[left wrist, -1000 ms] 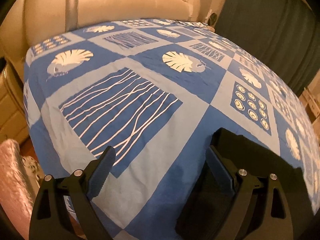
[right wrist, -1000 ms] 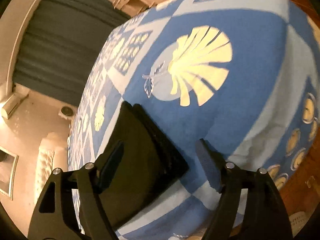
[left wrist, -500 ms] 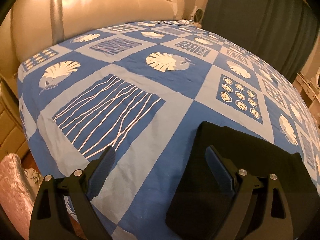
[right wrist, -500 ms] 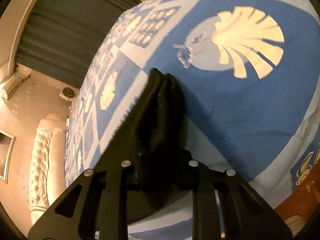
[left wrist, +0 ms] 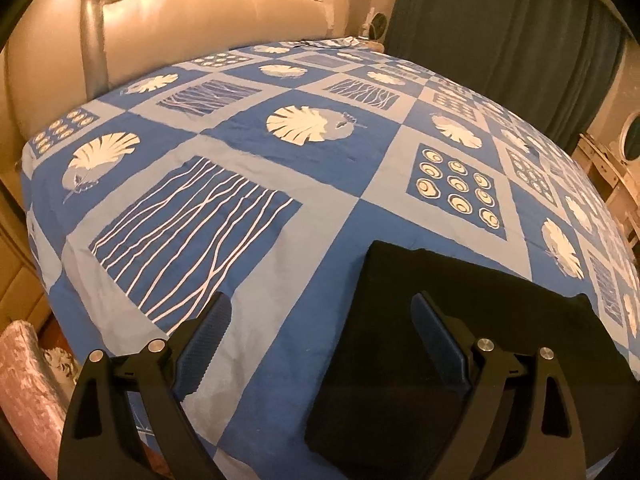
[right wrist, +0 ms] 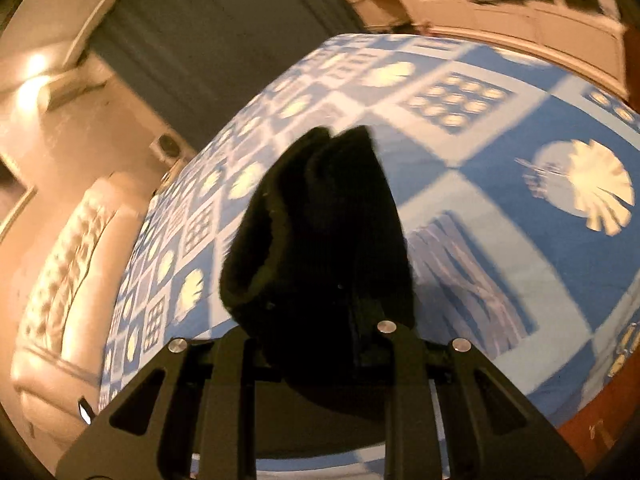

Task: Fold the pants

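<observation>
The right gripper [right wrist: 320, 320], which a second ago stood open over the corner of the black pants [left wrist: 460, 340], has closed its jaws on a thick bunch of that cloth and lifted it off the bed [left wrist: 320, 216]; in the right wrist view the gathered edge stands up in soft, fuzzy-looking folds, though blur makes the weave hard to judge. That suggests a fold is starting, with this end about to be carried over the rest. The left gripper [left wrist: 320, 344] has its jaws wide apart and empty, its ribbed blue pads [left wrist: 204, 340] hanging above the near edge of the bed. The pants lie as a flat, dark, matte rectangle near that edge, on a smooth blue patchwork bedspread printed with pale shells and wavy lines.
</observation>
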Motion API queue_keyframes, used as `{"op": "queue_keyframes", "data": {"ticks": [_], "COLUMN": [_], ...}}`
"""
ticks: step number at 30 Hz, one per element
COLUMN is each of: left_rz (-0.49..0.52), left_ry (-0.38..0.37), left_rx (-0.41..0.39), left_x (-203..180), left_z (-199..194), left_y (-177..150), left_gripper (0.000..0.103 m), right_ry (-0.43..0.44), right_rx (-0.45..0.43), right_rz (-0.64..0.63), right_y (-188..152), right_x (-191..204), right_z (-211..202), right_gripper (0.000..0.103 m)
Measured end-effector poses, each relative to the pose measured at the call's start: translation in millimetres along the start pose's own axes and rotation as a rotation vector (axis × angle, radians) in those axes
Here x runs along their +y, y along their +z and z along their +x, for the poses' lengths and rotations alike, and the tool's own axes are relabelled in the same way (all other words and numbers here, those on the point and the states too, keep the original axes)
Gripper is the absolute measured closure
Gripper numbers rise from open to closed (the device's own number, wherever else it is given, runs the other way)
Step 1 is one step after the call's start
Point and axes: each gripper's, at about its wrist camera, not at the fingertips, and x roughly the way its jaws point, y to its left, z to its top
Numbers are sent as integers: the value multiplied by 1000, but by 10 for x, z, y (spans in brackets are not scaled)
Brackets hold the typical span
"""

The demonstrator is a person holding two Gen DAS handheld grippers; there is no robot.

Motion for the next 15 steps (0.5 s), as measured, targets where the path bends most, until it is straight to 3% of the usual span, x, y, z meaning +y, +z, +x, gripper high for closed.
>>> {"op": "queue_keyframes", "data": {"ticks": [9, 15], "left_rz": [-36, -50], "left_ry": [-29, -37], "left_rx": [33, 48], "left_x": [25, 25], "left_z": [28, 41], "left_y": [9, 9], "left_gripper": [13, 13], "right_ry": [17, 33], "right_rx": [83, 153], "right_rz": [-264, -349], "right_y": [-429, -839], "right_x": [1262, 1742], "right_z": [408, 746], "right_gripper": [83, 83]}}
